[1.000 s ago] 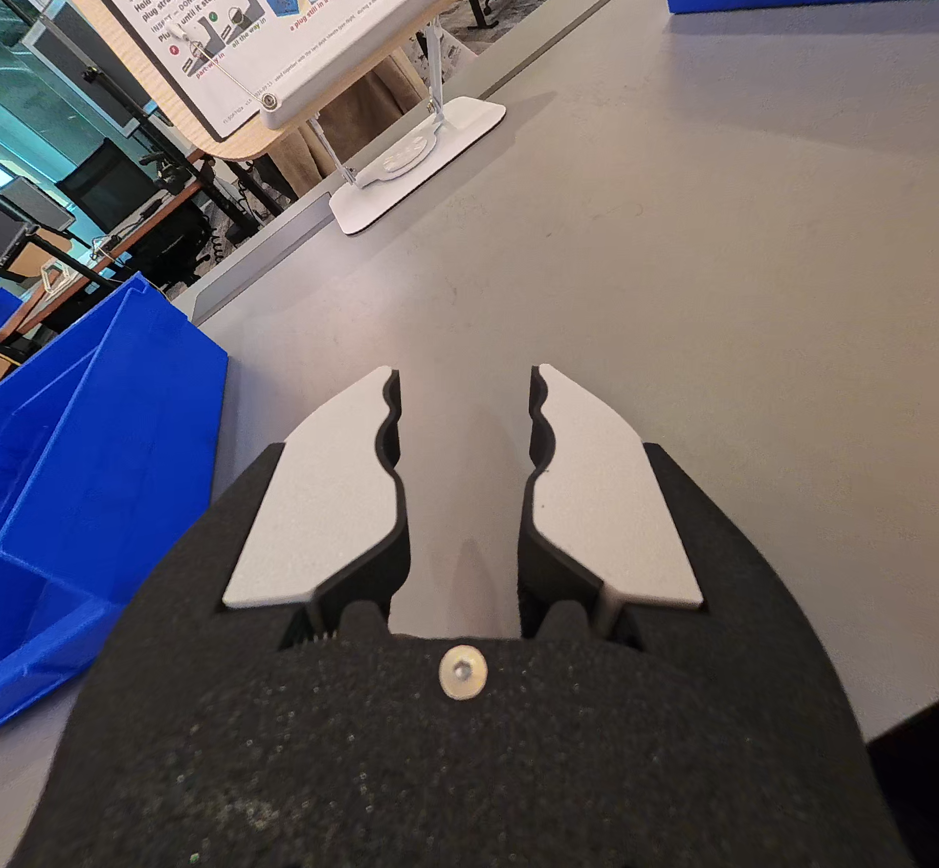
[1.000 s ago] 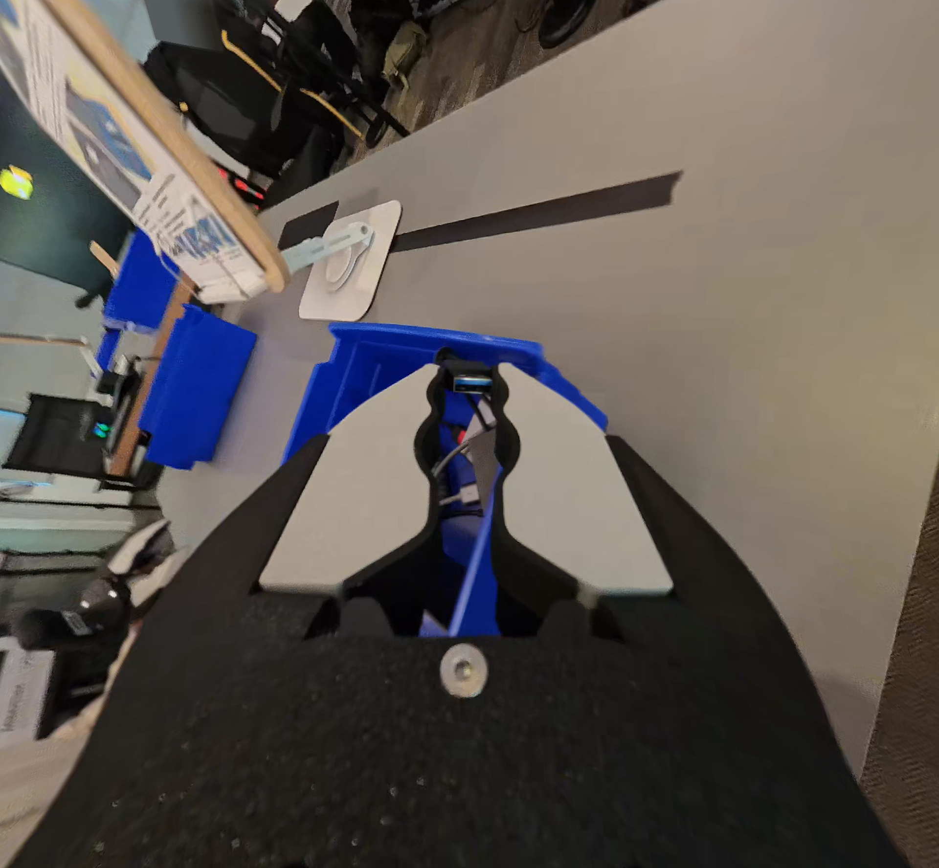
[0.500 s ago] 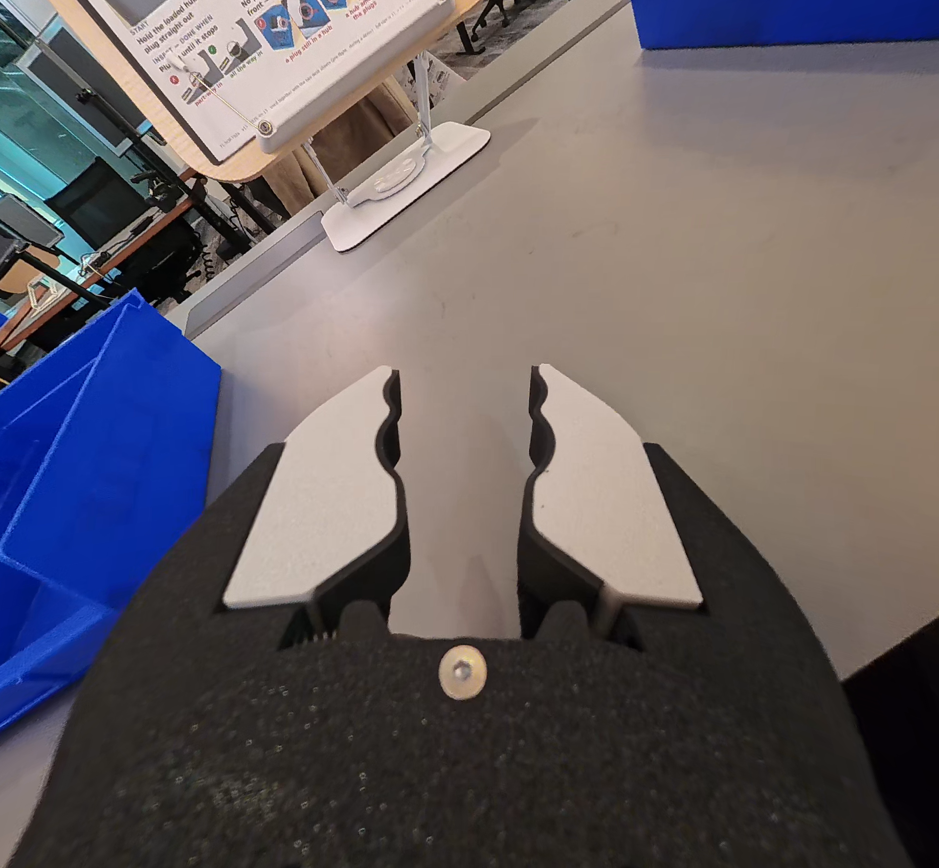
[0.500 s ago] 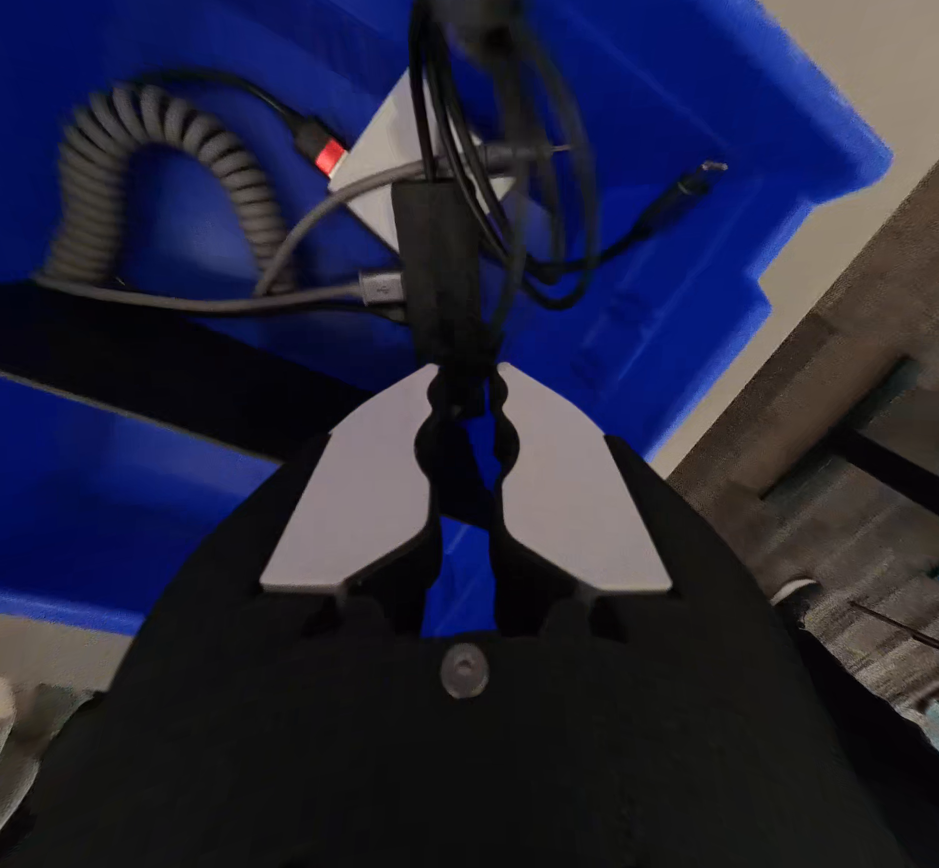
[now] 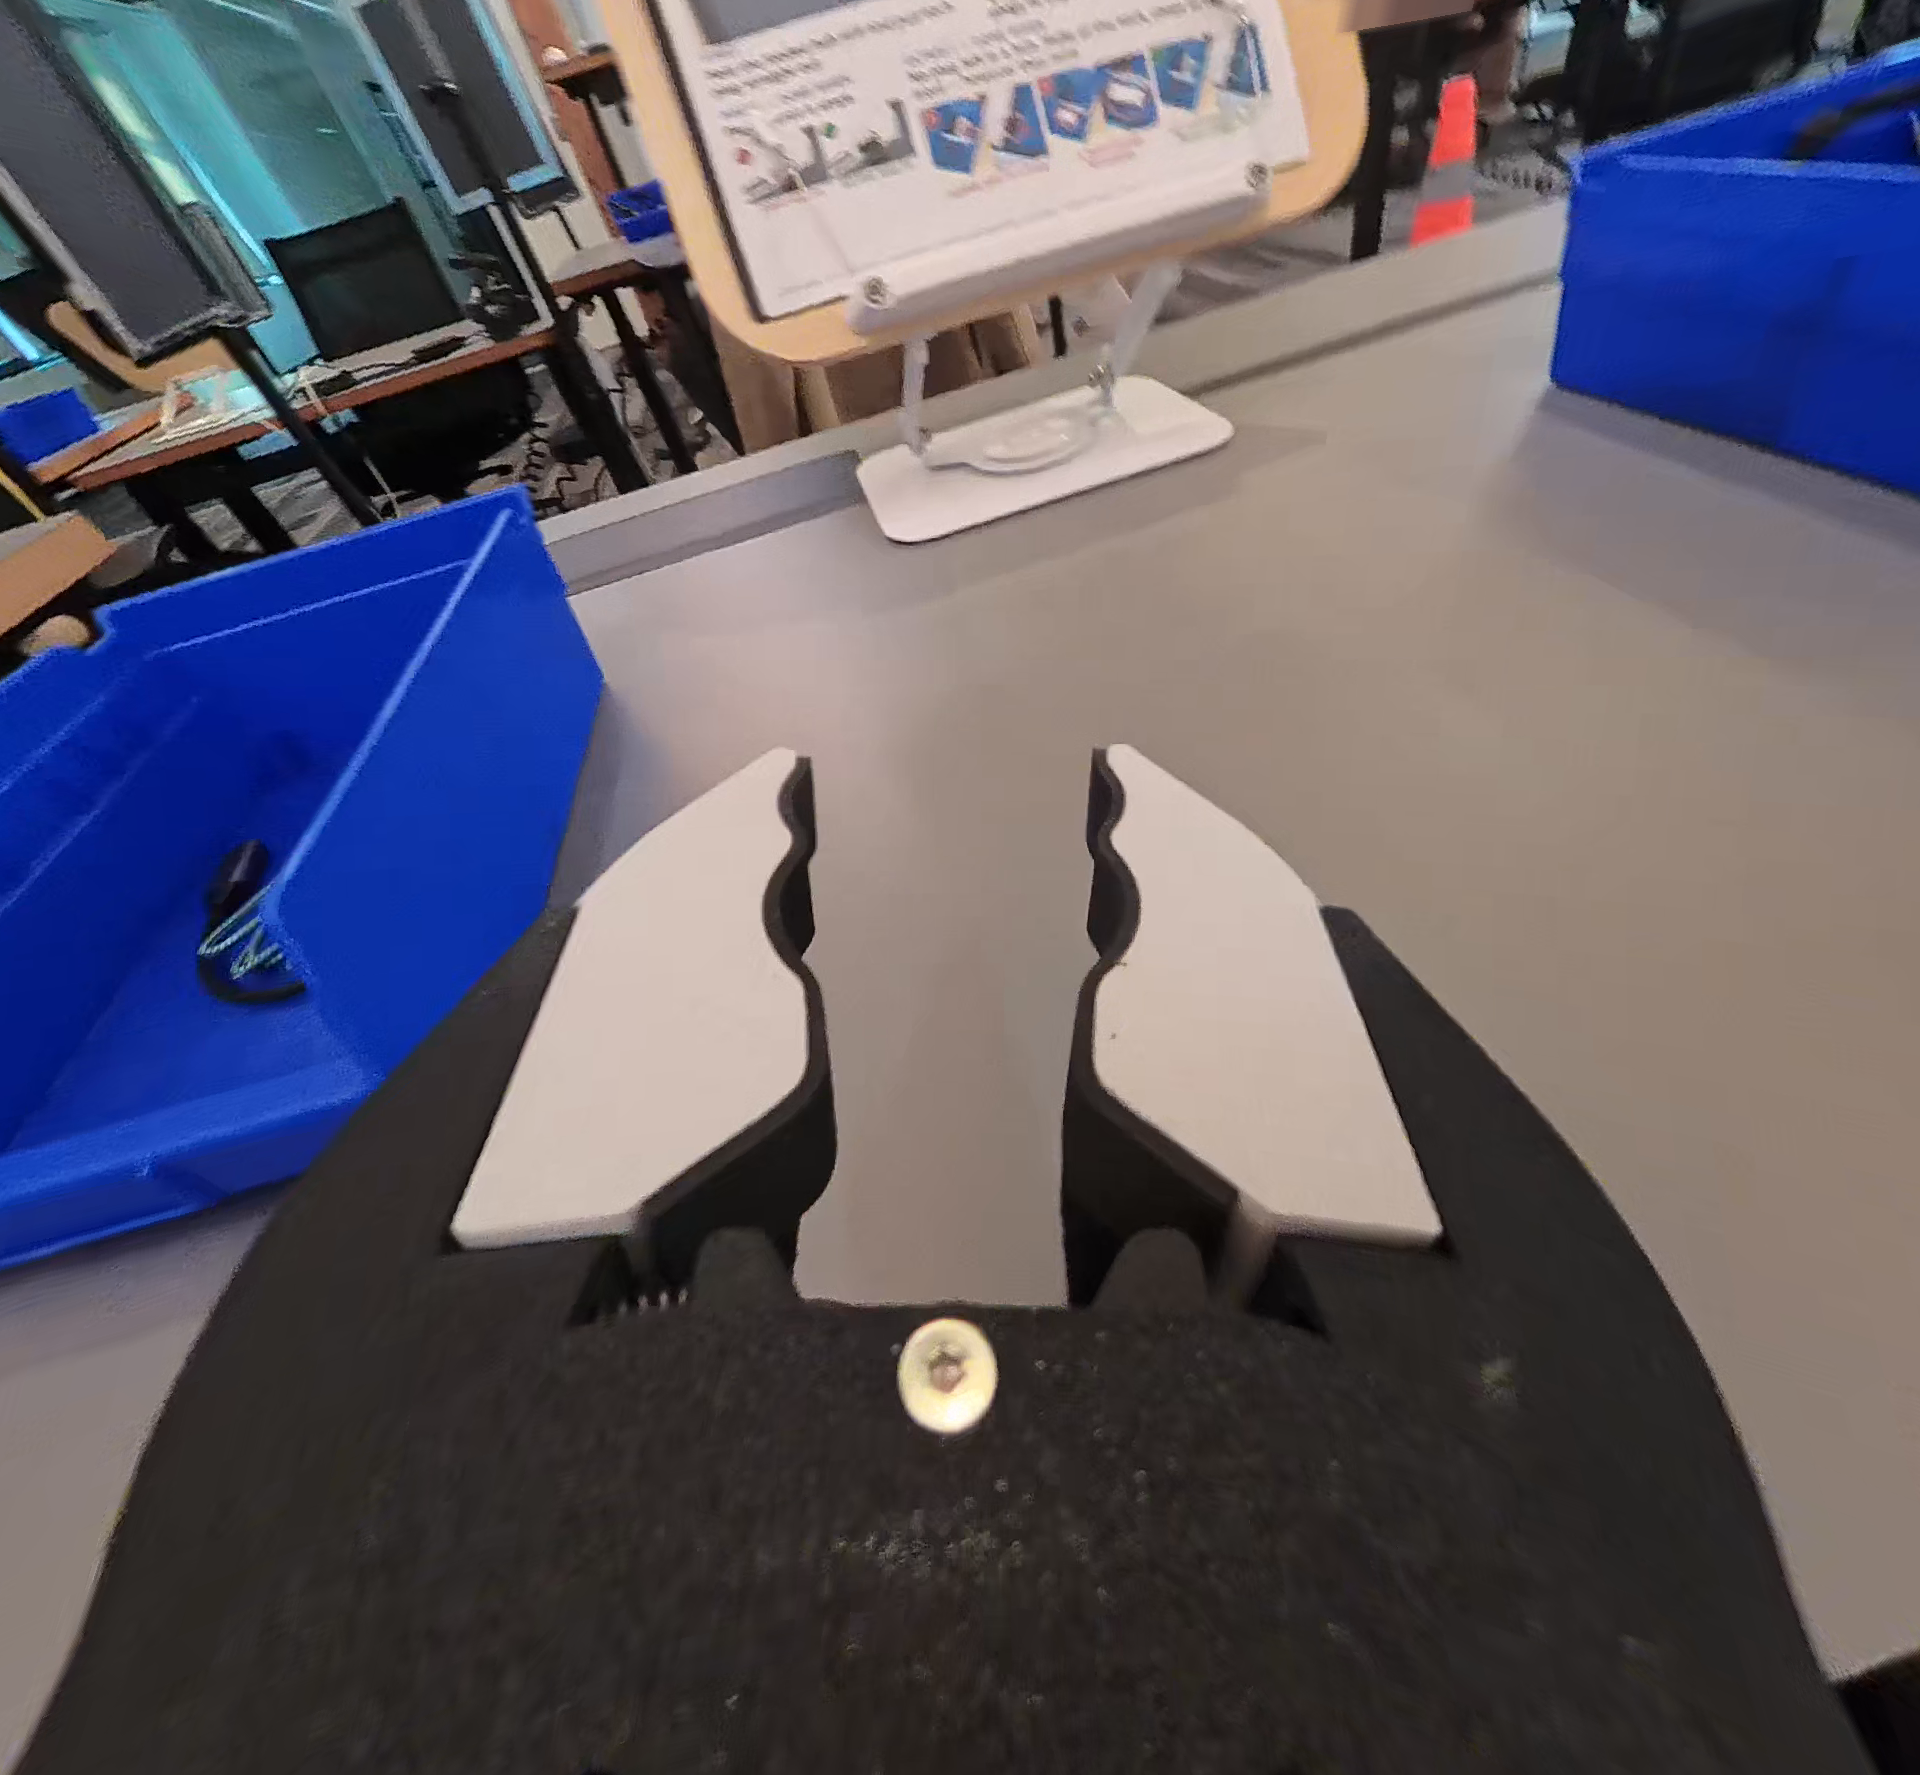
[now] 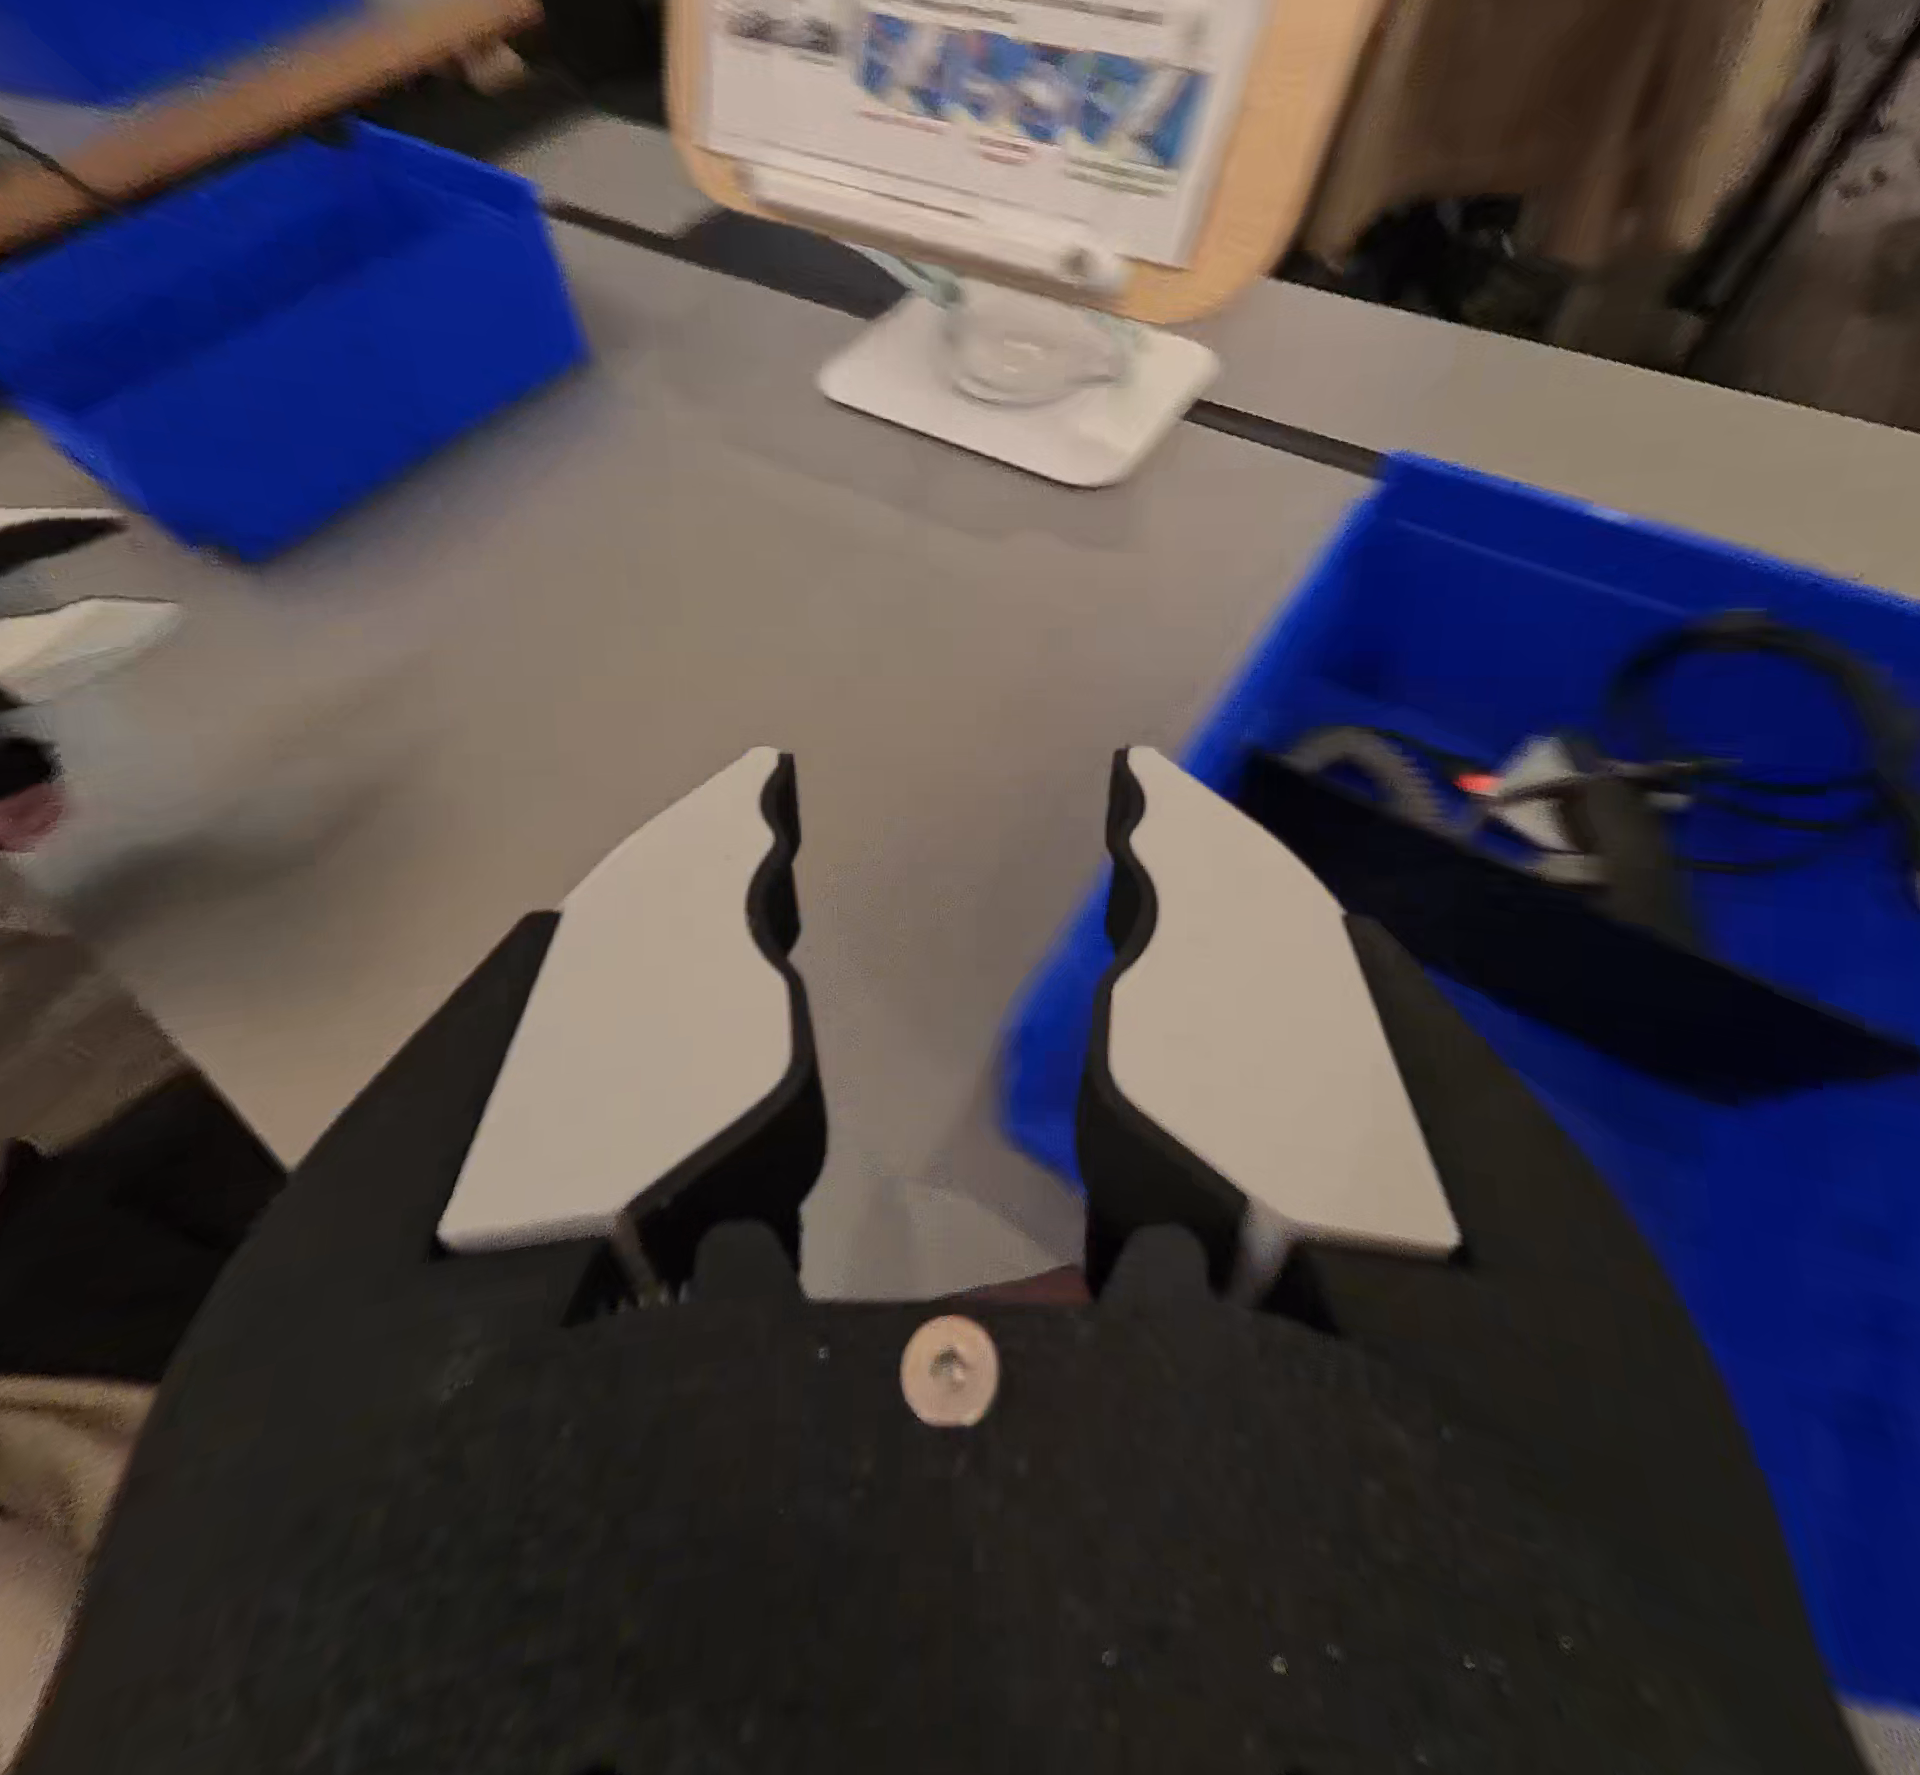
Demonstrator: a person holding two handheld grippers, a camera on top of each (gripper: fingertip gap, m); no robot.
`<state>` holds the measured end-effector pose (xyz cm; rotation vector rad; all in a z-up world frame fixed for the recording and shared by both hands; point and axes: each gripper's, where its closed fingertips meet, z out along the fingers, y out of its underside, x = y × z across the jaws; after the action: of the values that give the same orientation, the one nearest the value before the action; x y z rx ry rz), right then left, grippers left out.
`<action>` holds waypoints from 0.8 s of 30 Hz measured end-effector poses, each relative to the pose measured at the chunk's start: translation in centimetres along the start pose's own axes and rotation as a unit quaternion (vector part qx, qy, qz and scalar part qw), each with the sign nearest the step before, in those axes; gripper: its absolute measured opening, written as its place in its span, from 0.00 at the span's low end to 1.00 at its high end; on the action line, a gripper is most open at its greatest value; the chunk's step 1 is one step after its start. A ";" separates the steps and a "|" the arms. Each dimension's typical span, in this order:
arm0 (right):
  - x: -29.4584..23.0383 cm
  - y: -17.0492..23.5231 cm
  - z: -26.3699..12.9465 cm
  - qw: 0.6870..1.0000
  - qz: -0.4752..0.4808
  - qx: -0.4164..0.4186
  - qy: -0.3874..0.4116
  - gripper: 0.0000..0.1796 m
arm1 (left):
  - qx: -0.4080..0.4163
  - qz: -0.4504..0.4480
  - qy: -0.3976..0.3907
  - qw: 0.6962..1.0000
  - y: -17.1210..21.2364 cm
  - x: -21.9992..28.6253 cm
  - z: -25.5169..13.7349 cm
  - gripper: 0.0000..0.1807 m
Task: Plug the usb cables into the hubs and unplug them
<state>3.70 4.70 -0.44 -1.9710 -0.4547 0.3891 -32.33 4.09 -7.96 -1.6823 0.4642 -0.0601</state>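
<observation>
My left gripper (image 5: 948,769) is open and empty, low over the grey table (image 5: 1351,738). My right gripper (image 6: 948,769) is open and empty too, just left of a blue bin (image 6: 1507,572). That bin holds a tangle of black cables (image 6: 1766,686), a coiled grey cable and a pale hub (image 6: 1538,780) with a red-tipped plug; this view is blurred. The same bin shows at the far right of the left wrist view (image 5: 1745,271). A second blue bin (image 5: 312,790) at the left holds one small black cable (image 5: 239,925).
An instruction sheet on a wooden board stands on a white base (image 5: 1049,458) at the table's far edge; it also shows in the right wrist view (image 6: 1018,395). The left blue bin (image 6: 281,354) and part of the other gripper (image 6: 62,634) are at the left there. My hands' fingertips stand some 40 centimeters from each other.
My right gripper has let go of the black cable bundle it held over the bin, opened, and swung back level. My left gripper stayed open and tilted up.
</observation>
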 end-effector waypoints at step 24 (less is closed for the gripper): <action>-12.0 11.1 3.2 0.997 0.030 0.060 0.049 0.28 | -0.042 -0.095 -0.019 0.994 2.9 0.0 -1.3 0.31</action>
<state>-6.69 -2.99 -11.00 -1.8804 -0.3029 0.3488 -33.45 2.62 -10.51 -1.8030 0.2807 -0.1491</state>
